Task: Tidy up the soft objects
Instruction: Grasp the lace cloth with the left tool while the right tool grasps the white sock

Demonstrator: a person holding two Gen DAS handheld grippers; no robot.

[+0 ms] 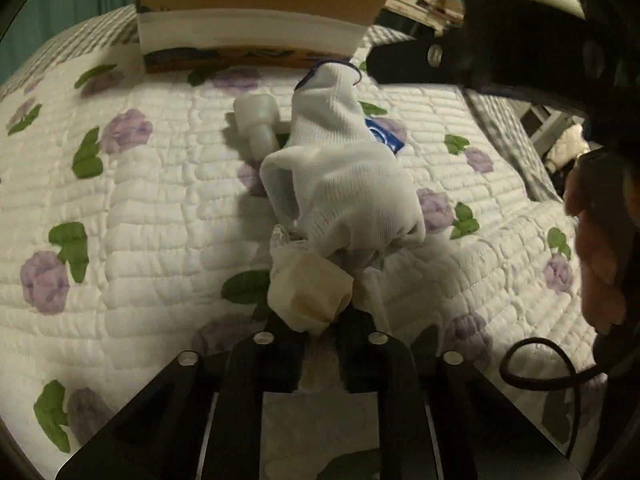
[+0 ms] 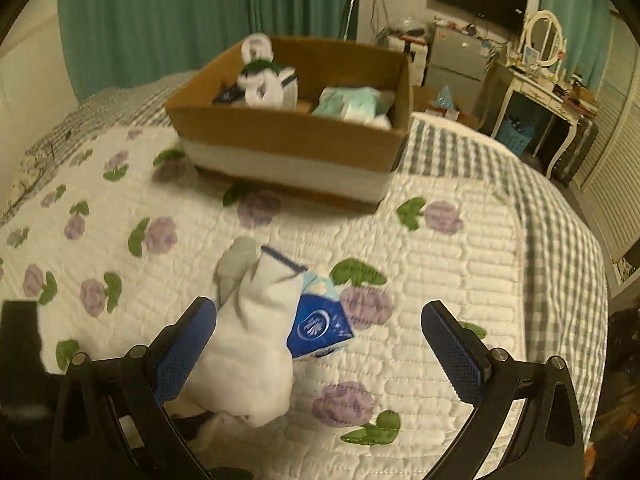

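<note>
A white knit glove [image 1: 344, 184] lies on the flowered quilt [image 1: 132, 208]. My left gripper [image 1: 310, 304] is shut on the glove's near end, its tips wrapped in pale tape. The glove also shows in the right wrist view [image 2: 256, 344], beside my right gripper's left finger [image 2: 188, 344]. My right gripper [image 2: 320, 348] is open and holds nothing. A blue tissue packet [image 2: 318, 326] lies under the glove's edge. A cardboard box [image 2: 292, 136] at the back holds rolled white socks [image 2: 260, 76] and a pale green pack [image 2: 352, 102].
A small white plastic bottle [image 1: 256, 124] lies on the quilt beyond the glove. The box [image 1: 256, 4] stands at the far edge of the quilt. A dressing table with mirror [image 2: 540, 64] stands off the bed at the right.
</note>
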